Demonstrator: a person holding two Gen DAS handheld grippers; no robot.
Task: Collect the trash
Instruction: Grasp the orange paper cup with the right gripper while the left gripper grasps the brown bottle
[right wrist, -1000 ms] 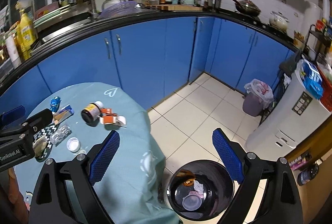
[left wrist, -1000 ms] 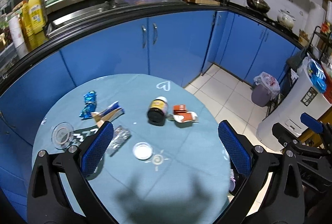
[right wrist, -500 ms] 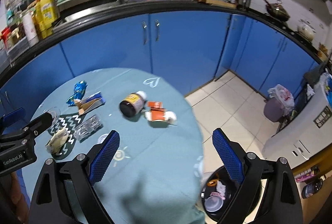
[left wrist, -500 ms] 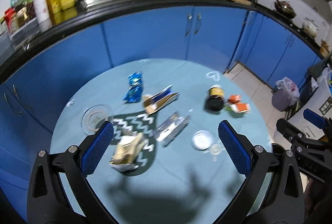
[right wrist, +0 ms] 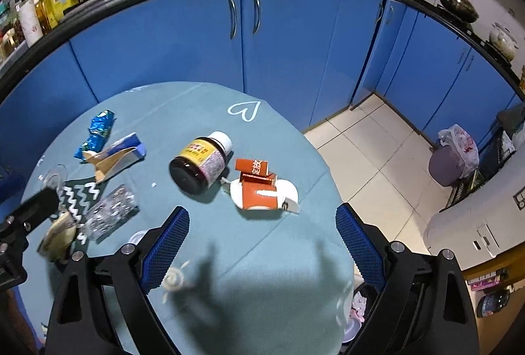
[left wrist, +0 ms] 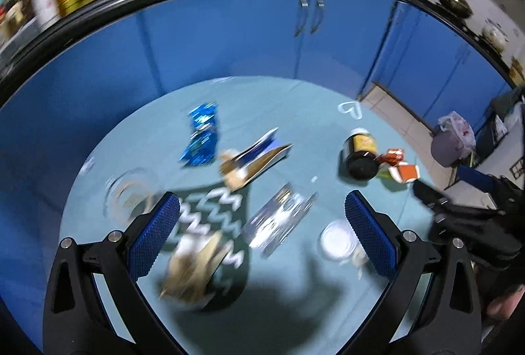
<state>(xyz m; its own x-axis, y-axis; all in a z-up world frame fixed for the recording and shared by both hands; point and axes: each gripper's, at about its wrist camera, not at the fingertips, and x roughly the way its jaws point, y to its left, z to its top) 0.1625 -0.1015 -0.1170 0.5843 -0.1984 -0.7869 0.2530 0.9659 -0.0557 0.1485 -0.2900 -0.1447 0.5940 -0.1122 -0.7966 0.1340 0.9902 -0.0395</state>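
A brown bottle (right wrist: 200, 164) lies on its side mid-desk, just beside crushed orange cartons (right wrist: 259, 189). Farther left lie a blue wrapper (right wrist: 96, 133), a torn carton (right wrist: 113, 158), a silver packet (right wrist: 110, 216) and crumpled paper (right wrist: 59, 235).

1. Your left tongs (left wrist: 261, 225) have black angular arms, each tipped with a blue mesh-textured pad (left wrist: 154, 236).
2. Round silver screws (left wrist: 115, 236) sit on each arm.
3. Your right tongs (right wrist: 262, 245) match: black frame, blue pads (right wrist: 165, 248), silver screws (right wrist: 395, 246).
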